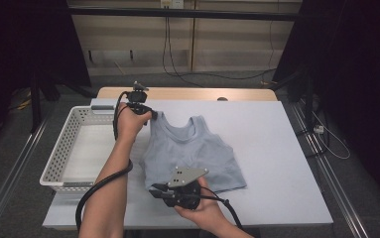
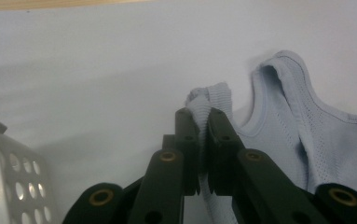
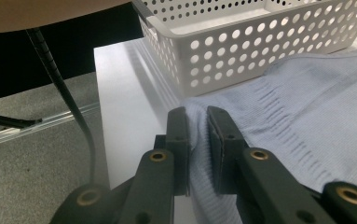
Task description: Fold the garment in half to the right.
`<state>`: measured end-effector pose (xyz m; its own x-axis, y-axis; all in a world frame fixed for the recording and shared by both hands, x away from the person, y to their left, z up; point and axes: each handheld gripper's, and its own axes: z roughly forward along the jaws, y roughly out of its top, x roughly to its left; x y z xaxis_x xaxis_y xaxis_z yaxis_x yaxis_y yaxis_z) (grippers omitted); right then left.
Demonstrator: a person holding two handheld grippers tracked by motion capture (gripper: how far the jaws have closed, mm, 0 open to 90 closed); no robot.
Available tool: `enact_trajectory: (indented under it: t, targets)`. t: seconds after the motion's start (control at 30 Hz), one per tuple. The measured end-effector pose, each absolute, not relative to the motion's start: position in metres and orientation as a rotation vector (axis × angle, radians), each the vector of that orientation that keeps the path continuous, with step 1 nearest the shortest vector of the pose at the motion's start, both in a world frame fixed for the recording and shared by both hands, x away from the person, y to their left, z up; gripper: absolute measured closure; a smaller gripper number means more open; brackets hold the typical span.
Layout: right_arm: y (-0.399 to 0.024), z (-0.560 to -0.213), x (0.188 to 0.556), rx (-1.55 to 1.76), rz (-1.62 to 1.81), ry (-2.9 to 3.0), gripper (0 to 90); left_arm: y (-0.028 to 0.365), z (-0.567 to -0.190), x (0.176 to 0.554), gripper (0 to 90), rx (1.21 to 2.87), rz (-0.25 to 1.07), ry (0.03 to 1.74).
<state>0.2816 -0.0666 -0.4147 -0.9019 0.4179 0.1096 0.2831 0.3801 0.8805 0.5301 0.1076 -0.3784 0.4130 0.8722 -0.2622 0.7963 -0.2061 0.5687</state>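
A pale blue knitted tank top lies flat on the white tabletop, straps toward the far side. My left gripper is shut on its left shoulder strap, which bunches up between the black jaws. The other strap lies loose to the right in the left gripper view. My right gripper is shut on the top's lower left hem corner, near the table's front edge. The fabric there is pinched between the two pads.
A white perforated plastic basket stands on the table just left of the top, seen close in the right gripper view as the basket. A black cable trails over the table's left edge. Grey floor lies beyond.
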Motion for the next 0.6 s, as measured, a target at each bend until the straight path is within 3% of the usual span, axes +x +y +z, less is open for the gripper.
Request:
enact_trajectory:
  t: [0.6]
  targets:
    - [-0.060, -0.413, 0.282, 0.614, 1.573, 2.504, 80.2, 0.120, -0.375, 0.527, 84.8, 2.013, 0.173, 1.435]
